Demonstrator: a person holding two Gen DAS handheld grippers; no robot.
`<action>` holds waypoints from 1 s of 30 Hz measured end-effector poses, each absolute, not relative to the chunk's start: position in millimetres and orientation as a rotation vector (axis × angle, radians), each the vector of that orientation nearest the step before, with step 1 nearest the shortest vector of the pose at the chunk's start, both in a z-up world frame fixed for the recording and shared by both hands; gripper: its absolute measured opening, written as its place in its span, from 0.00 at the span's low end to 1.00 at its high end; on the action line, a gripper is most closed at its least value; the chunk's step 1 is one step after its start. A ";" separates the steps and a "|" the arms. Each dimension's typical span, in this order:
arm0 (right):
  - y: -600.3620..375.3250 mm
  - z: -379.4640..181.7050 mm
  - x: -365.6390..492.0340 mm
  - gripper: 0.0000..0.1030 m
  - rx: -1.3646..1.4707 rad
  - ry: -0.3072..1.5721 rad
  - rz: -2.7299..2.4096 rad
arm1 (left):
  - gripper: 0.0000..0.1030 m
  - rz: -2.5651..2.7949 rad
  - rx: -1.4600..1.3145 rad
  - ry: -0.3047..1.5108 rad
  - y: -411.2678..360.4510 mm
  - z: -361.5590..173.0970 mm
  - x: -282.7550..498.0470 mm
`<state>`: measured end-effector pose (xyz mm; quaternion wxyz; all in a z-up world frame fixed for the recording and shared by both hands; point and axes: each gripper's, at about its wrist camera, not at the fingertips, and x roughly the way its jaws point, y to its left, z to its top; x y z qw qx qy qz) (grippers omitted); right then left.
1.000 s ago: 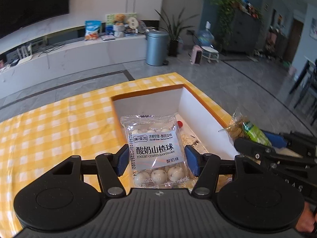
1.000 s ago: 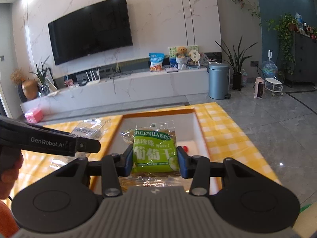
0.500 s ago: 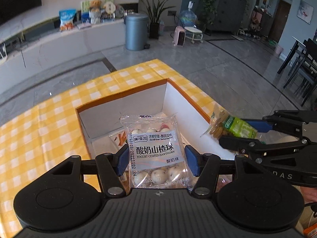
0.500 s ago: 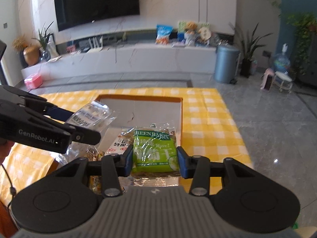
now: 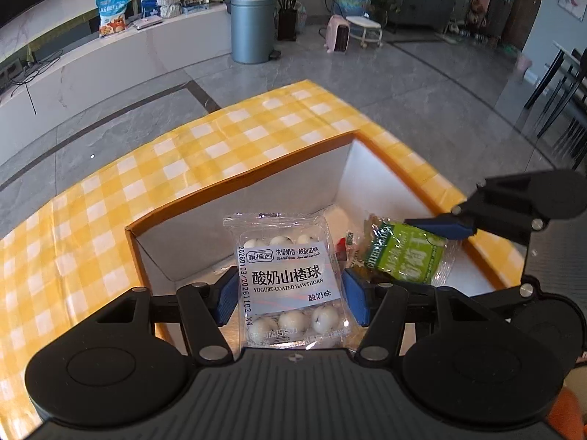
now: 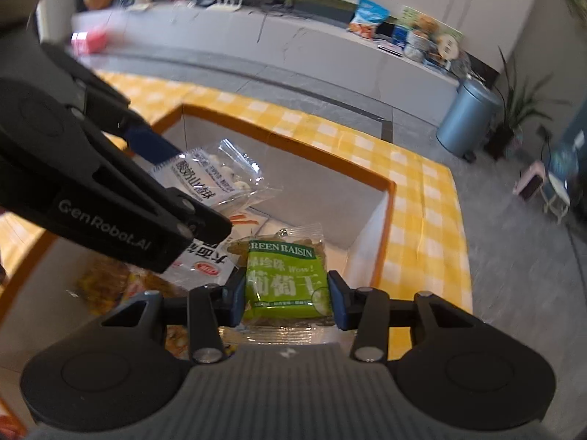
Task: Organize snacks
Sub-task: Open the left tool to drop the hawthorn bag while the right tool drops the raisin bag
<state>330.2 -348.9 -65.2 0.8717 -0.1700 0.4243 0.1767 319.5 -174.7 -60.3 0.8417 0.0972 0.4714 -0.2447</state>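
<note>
My left gripper (image 5: 288, 289) is shut on a clear packet of yogurt-coated hawthorn balls (image 5: 286, 278) and holds it over the open orange-rimmed white box (image 5: 256, 198). My right gripper (image 6: 288, 293) is shut on a green raisin packet (image 6: 284, 278) and holds it over the same box (image 6: 370, 216). In the left wrist view the raisin packet (image 5: 405, 253) sits just right of the hawthorn packet. In the right wrist view the hawthorn packet (image 6: 209, 179) hangs at upper left in the left gripper's fingers (image 6: 154, 146).
The box stands on a table with a yellow checked cloth (image 5: 110, 190). Other snack packets (image 6: 205, 260) lie on the box floor. A grey bin (image 5: 253, 25) and a white TV bench (image 5: 110, 58) stand across the tiled floor.
Both grippers have tilted down and moved forward over the box, each still holding its packet. The box interior now fills more of both views.
</note>
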 end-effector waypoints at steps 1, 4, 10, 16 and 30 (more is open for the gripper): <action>-346.5 -68.3 335.6 0.42 -0.367 0.898 0.384 | 0.66 -0.517 0.215 1.002 -174.5 -62.2 322.6; -339.6 -76.7 349.2 0.43 -0.408 0.935 0.414 | 0.66 -0.527 0.249 1.012 -174.9 -68.2 325.9; -332.6 -89.0 361.7 0.44 -0.453 1.003 0.411 | 0.66 -0.517 0.285 1.046 -176.6 -77.9 329.4; -336.5 -80.3 352.0 0.56 -0.445 0.953 0.401 | 0.66 -0.445 0.354 1.067 -183.6 -80.3 325.8; -346.9 -75.4 322.6 0.71 -0.257 1.003 0.376 | 0.71 -0.358 0.740 0.987 -224.8 -91.2 302.1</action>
